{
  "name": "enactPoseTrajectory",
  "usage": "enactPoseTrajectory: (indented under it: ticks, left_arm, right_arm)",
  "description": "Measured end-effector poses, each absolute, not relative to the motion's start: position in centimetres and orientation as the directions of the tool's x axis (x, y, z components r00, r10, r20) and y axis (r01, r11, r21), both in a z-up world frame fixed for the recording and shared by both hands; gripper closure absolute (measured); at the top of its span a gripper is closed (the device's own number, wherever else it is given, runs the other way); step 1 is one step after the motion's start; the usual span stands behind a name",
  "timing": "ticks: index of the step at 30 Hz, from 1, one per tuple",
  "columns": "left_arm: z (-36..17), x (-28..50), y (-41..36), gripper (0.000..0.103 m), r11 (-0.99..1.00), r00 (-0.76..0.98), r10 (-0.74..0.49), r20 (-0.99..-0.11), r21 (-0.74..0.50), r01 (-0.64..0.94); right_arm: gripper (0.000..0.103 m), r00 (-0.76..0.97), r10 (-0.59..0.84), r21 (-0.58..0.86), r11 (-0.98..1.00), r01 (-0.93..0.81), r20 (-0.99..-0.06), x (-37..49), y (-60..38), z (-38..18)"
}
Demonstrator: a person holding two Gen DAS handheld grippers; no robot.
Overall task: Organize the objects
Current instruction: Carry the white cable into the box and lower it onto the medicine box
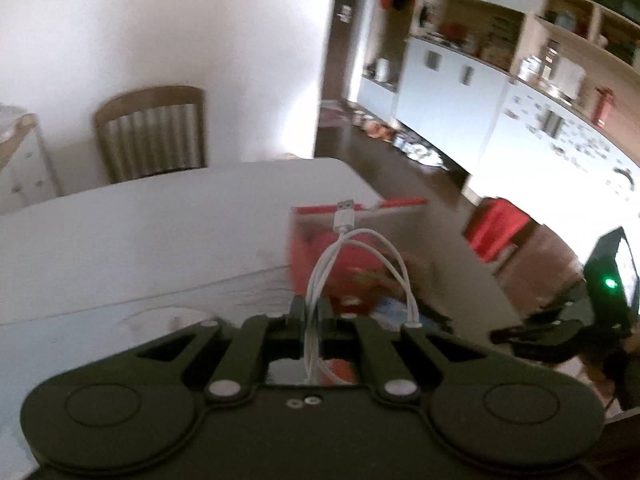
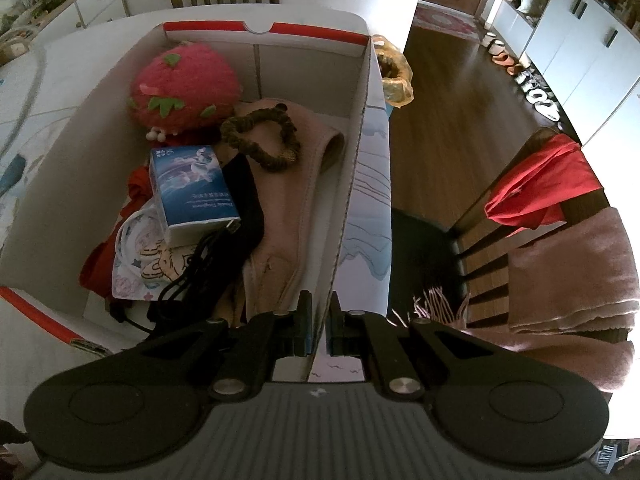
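Observation:
My left gripper (image 1: 311, 312) is shut on a coiled white USB cable (image 1: 344, 240), whose plug points up and away, above the table's near right part. Beyond it stands the red-rimmed cardboard box (image 1: 316, 216), blurred. My right gripper (image 2: 320, 312) is shut on the right wall of that box (image 2: 356, 152). The box holds a strawberry plush (image 2: 184, 84), a blue carton (image 2: 192, 192), a brown scrunchie (image 2: 260, 140), a black cable (image 2: 200, 268), pink fabric and a patterned cloth.
The white table (image 1: 140, 232) has a wooden chair (image 1: 152, 132) behind it. A chair draped with red and pink cloths (image 2: 560, 232) stands right of the table. An orange bag (image 2: 394, 72) sits at the box's far right corner. Kitchen cabinets line the right.

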State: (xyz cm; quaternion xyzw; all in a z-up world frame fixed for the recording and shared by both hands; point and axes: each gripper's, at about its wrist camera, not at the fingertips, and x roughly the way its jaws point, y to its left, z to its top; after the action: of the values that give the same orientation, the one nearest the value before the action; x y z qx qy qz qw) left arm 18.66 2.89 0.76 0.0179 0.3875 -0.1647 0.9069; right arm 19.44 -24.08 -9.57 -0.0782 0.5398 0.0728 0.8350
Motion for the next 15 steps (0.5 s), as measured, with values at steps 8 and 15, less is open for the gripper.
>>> enactPoseTrajectory:
  ticks: [8, 15]
  left_arm:
    - [-3.1, 19.7, -4.2, 0.1, 0.887, 0.541, -0.374, -0.754, -0.121, 0.445]
    - [-6.1, 20.7, -7.3, 0.1, 0.87, 0.489, -0.364, -0.793, -0.102, 0.483]
  right_arm:
    - [0.097, 0.409, 0.044, -0.05, 0.975, -0.216, -0.912, 19.3, -24.2, -9.5]
    - [0.097, 0.409, 0.051, -0.044, 0.974, -0.221, -0.911, 19.3, -24.3, -9.5]
